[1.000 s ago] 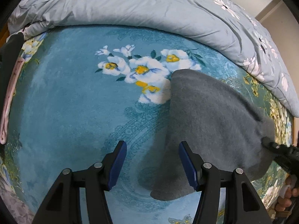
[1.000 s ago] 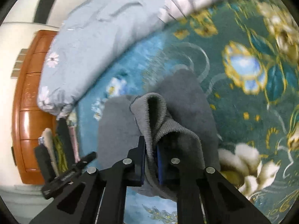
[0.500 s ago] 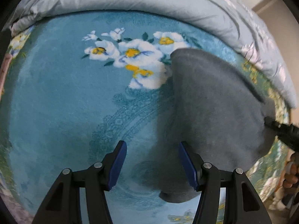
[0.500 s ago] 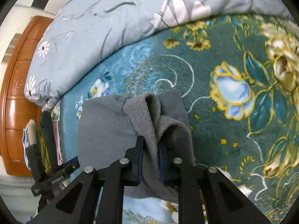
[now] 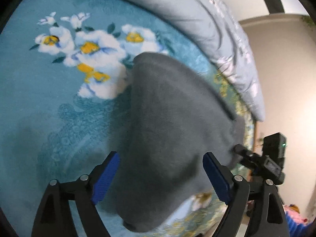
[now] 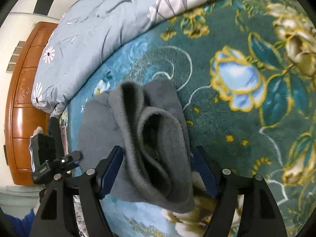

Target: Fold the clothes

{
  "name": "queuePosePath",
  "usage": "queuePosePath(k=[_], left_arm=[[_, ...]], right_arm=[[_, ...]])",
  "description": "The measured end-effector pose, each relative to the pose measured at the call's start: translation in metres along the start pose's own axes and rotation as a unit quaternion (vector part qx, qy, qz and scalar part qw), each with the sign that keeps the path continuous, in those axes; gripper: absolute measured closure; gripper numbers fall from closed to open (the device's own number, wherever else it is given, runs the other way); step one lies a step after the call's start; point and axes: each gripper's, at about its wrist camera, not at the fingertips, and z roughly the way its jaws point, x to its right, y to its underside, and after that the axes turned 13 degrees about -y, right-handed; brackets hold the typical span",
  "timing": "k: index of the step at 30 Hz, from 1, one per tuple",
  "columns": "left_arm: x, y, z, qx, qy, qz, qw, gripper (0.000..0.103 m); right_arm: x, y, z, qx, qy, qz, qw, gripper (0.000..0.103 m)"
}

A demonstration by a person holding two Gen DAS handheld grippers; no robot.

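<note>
Left gripper (image 5: 161,174): jaws opening, wider apart than a second ago; blue pads clear of the cloth, grasping nothing, though the near corner of the grey garment (image 5: 173,138) lies between and below them. Right gripper (image 6: 158,169): a second ago clenched on a bunched fold, now released and opening; the ribbed fold of the grey garment (image 6: 150,142) slumps loose between the pads, and whether it brushes the left pad cannot be told. Garment: lies on the floral blanket (image 5: 49,102), near its front edge, spread flat toward the left gripper and heaped in rolled folds at the right one. Earlier its right end hung lifted from the jaws; now it rests on the blanket. Farther back: grey quilt (image 6: 94,29) with white flowers along the blanket's far edge. Beyond: wooden headboard (image 6: 21,106) at the far left corner.
</note>
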Motion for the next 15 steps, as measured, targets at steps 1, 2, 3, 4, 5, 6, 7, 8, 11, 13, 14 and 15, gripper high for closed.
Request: queuePosePath(k=[1,2,3,4,5,6,7,8,11,13,14,15], left_arm=[[-0.001,-0.001,0.006,-0.008,0.008,0.000,0.9999,0.013],[-0.002,-0.001,0.010,-0.015,0.016,-0.002,0.9997,0.012],[-0.002,-0.002,0.015,-0.023,0.025,-0.003,0.9994,0.011],[-0.002,-0.001,0.019,-0.029,0.027,-0.002,0.9992,0.010],[-0.001,-0.001,0.024,-0.035,0.028,0.000,0.9990,0.009],[0.002,0.000,0.028,-0.039,0.028,0.007,0.9988,0.007],[0.006,0.001,0.031,-0.040,0.027,0.019,0.9987,0.003],[0.010,0.002,0.032,-0.040,0.024,0.030,0.9985,0.000],[0.023,0.005,0.036,-0.043,0.007,0.061,0.9972,0.000],[0.034,0.007,0.037,-0.041,-0.020,0.082,0.9956,0.000],[0.040,0.008,0.037,-0.036,-0.035,0.093,0.9944,0.001],[0.046,0.010,0.037,-0.031,-0.051,0.104,0.9927,0.002]], right_arm=[[0.003,0.000,0.004,-0.002,-0.005,0.000,1.000,0.028],[0.007,-0.001,0.007,-0.001,-0.015,0.001,1.000,0.028],[0.010,-0.001,0.010,-0.002,-0.025,0.003,1.000,0.028],[0.013,-0.001,0.013,-0.004,-0.035,0.010,0.999,0.028],[0.016,0.000,0.016,-0.005,-0.041,0.015,0.999,0.028],[0.018,0.001,0.018,-0.004,-0.044,0.018,0.999,0.028],[0.020,0.001,0.019,-0.002,-0.049,0.023,0.999,0.028],[0.021,0.001,0.019,0.001,-0.055,0.029,0.998,0.028],[0.023,0.003,0.020,0.007,-0.058,0.038,0.998,0.030],[0.022,0.004,0.021,0.008,-0.058,0.044,0.997,0.039],[0.021,0.004,0.021,0.009,-0.056,0.047,0.997,0.045],[0.019,0.004,0.022,0.009,-0.051,0.049,0.997,0.047]])
